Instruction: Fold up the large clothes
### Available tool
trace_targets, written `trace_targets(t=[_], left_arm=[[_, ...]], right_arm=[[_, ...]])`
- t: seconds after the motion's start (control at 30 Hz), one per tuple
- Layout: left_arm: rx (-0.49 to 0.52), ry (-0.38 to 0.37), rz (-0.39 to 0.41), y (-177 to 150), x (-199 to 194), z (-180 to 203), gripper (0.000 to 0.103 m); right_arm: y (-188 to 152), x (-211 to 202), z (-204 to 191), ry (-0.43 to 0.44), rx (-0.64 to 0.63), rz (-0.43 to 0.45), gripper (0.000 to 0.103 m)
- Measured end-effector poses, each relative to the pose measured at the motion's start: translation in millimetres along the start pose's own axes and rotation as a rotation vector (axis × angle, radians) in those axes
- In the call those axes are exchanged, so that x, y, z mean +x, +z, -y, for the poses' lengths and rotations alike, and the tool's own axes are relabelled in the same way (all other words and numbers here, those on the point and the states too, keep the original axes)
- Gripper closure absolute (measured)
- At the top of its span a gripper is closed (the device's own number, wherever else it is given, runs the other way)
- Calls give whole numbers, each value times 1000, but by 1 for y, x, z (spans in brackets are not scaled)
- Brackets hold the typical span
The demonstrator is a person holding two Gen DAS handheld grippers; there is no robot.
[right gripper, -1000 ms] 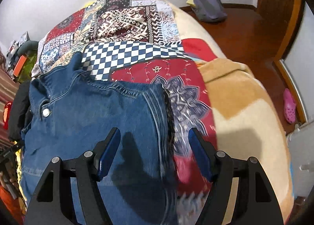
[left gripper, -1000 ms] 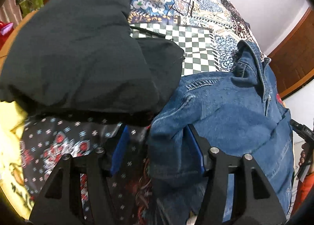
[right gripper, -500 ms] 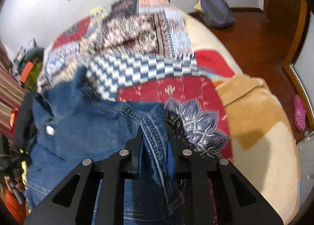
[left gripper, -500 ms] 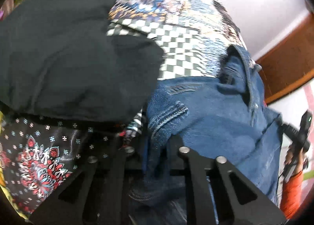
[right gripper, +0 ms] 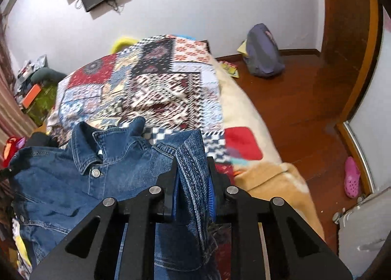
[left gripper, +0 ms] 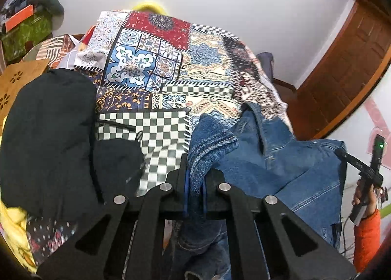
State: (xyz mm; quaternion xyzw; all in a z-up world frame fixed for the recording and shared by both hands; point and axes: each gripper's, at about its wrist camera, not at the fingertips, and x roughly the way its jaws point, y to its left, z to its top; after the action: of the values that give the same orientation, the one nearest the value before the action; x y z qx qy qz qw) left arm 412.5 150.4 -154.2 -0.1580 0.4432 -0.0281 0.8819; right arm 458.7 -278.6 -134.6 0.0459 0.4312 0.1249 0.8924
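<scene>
A blue denim jacket (left gripper: 281,165) hangs lifted above the patchwork bedspread (left gripper: 156,65). My left gripper (left gripper: 195,172) is shut on one shoulder fold of the jacket. My right gripper (right gripper: 191,177) is shut on the other shoulder fold of the denim jacket (right gripper: 73,182); its collar and a metal button face the right wrist camera. The right gripper also shows at the right edge of the left wrist view (left gripper: 366,175), held by a hand in an orange sleeve. The jacket's lower part is hidden below both grippers.
A black garment (left gripper: 48,138) lies heaped on the bed's left side. The patchwork bedspread (right gripper: 158,89) covers the bed, with a tan blanket (right gripper: 268,177) at its right edge. A grey backpack (right gripper: 264,53) and a pink shoe (right gripper: 352,177) lie on the wooden floor.
Both grippers closed on the jacket's shoulders and lifted it off the bed; both views now tilt up toward the far wall.
</scene>
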Motion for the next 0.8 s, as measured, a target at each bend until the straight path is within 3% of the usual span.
trace_targets(t=[0.1, 0.2, 0.37, 0.5, 0.6, 0.67, 0.8], left_arm=[[7, 98, -59, 7, 42, -6, 96], [-28, 140, -117, 5, 78, -20, 94], [10, 221, -137, -1, 96, -28, 86], [64, 328, -76, 6, 76, -20, 86], [108, 307, -49, 11, 50, -9, 83], [138, 304, -26, 10, 30, 0, 78], [196, 315, 19, -1, -11, 19, 57]], right_arm=[[1, 22, 8, -46, -1, -33, 86], [-6, 41, 14, -87, -4, -56, 85], [-14, 45, 18, -146, -29, -39, 77], [-10, 27, 16, -221, -44, -25, 52], [-7, 3, 13, -201, -42, 2, 41], [-7, -15, 8, -191, -51, 18, 35], [-10, -49, -9, -160, -74, 57, 35]])
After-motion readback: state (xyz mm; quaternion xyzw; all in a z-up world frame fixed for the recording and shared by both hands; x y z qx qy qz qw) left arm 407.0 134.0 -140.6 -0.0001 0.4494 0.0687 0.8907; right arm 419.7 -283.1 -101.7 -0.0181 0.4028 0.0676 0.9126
